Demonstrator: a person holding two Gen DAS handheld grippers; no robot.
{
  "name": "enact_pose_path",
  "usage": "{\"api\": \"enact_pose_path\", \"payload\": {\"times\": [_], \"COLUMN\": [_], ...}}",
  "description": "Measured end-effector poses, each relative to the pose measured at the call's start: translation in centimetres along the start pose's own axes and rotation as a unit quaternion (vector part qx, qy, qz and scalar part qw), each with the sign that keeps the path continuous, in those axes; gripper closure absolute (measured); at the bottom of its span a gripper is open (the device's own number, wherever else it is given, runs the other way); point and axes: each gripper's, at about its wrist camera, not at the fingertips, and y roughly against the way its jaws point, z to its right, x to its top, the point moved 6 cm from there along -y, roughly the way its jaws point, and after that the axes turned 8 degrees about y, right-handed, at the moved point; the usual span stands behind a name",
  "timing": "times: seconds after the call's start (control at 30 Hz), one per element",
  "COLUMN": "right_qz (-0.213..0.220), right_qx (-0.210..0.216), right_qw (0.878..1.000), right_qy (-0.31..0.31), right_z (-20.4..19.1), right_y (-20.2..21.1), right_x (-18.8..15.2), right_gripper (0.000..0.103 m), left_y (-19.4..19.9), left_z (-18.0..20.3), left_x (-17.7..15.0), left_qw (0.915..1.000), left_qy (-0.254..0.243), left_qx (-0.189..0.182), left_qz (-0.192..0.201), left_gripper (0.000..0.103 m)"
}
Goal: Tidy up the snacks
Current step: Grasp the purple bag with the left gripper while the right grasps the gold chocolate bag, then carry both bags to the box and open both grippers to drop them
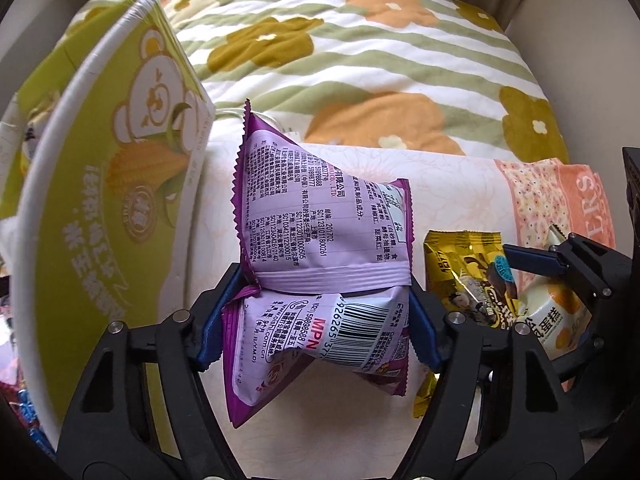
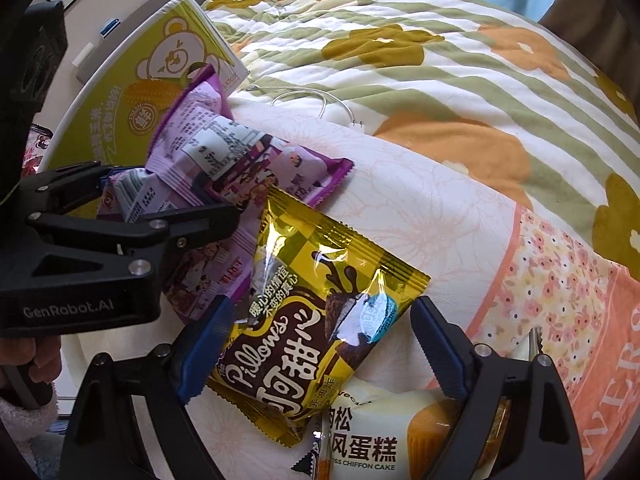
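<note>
My left gripper (image 1: 320, 320) is shut on a purple snack packet (image 1: 320, 220); the blue pads pinch its waist and the wrapper creases between them. In the right wrist view that gripper (image 2: 160, 196) reaches in from the left, with the purple packet (image 2: 196, 132) in it. A gold chocolate "Pillows" packet (image 2: 320, 300) lies flat between the pads of my right gripper (image 2: 320, 312). The left pad meets its edge, the right pad stands clear, so this gripper is open. One of its fingers (image 1: 536, 262) shows beside the gold packet (image 1: 468, 276).
A green box (image 1: 120, 184) printed with a bear and corn stands left of the packets. A white chiffon cake packet (image 2: 380, 432) lies under the gold one. Behind are a flowered quilt (image 2: 440, 60) and a white cable (image 2: 320, 100). A hand (image 2: 36, 364) shows at lower left.
</note>
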Motion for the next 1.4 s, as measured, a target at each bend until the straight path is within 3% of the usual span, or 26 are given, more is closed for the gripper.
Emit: {"api": "enact_pose_path", "payload": {"times": [0.23,0.27,0.4,0.67,0.9,1.17,1.4], "right_qz": [0.011,0.015,0.027,0.066,0.1,0.156,0.188], "right_qx": [-0.013,-0.014,-0.01,-0.011,-0.021,-0.045,-0.055], "right_qw": [1.0,1.0,1.0,0.997,0.994,0.987,0.981], "right_qy": [0.006,0.006,-0.004,-0.03,-0.031,0.002,0.018], "right_z": [-0.8,-0.8,-1.0,-1.3,-2.8,-6.7,-11.8], "right_y": [0.4,0.5,1.3,4.1,8.9,15.0,16.5], "right_x": [0.1,0.1,0.1,-0.2,1.0,5.1,10.1], "right_gripper": [0.038,0.046,0.051,0.053,0.053,0.053,0.053], "left_y": [1.1,1.3,2.2,6.0,12.9,21.5,24.0], "left_z": [-0.3,-0.3,-0.1,0.2,-1.2,-7.2,-15.1], "left_x": [-0.3,-0.3,-0.4,-0.4,1.2,4.0,5.4], "left_qw": [0.9996,0.9995,0.9991,0.9973,0.9929,0.9804,0.9756], "left_qy": [-0.009,-0.012,-0.017,-0.027,-0.02,0.015,0.032], "left_qx": [0.023,0.025,0.028,0.027,0.014,-0.001,0.0], "left_qz": [0.012,0.015,0.026,0.062,0.116,0.197,0.217], "left_gripper": [0.039,0.039,0.04,0.041,0.041,0.041,0.041]}}
